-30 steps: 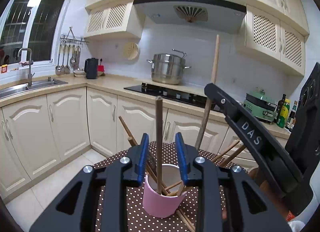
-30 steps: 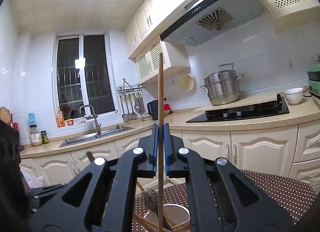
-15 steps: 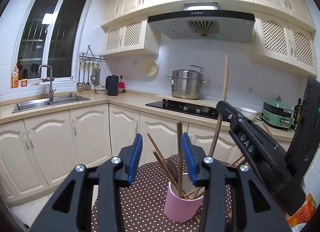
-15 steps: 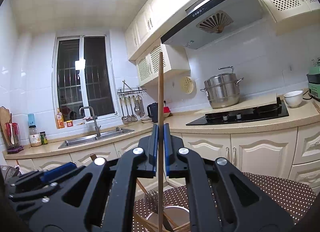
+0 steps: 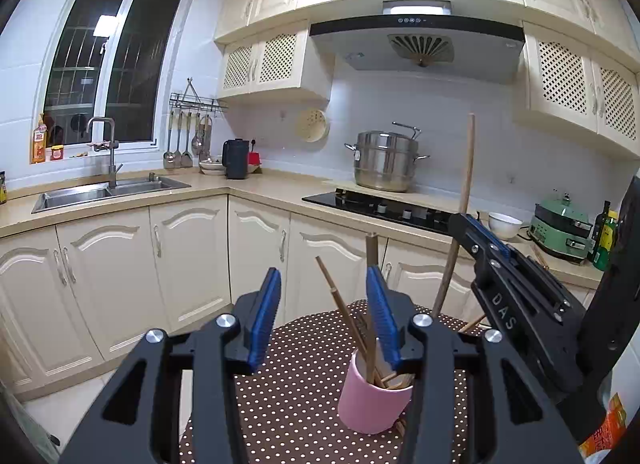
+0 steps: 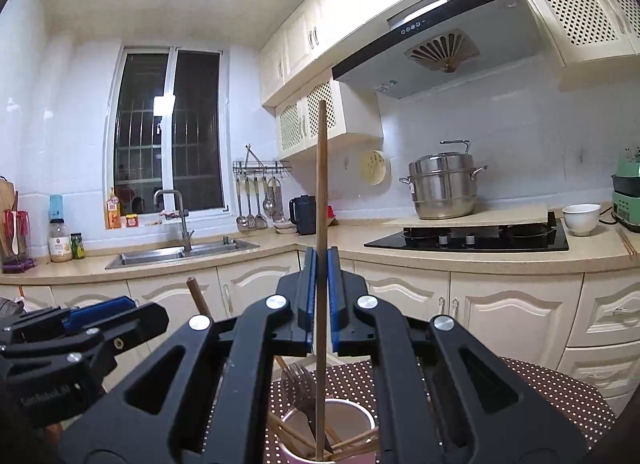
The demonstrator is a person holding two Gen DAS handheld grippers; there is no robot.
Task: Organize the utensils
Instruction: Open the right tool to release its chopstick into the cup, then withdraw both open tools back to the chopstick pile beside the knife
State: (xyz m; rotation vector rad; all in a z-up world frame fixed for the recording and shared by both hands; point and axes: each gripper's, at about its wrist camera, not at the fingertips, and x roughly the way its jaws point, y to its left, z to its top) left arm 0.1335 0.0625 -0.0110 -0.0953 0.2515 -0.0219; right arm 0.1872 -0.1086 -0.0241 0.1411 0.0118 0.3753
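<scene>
The right gripper (image 6: 320,288) pinches an upright chopstick (image 6: 321,184), its lower end inside the pink cup (image 6: 362,420) below; only this view shows a fork (image 6: 302,386) inside. The left gripper (image 5: 322,324), spread with nothing between, hovers over that cup

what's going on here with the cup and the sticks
A person with two handheld grippers is sorting utensils into a pink cup on a polka-dot table. The right gripper is clamped on a long wooden chopstick, its lower end inside the cup. The left gripper is open beside the cup, holding nothing.
</scene>
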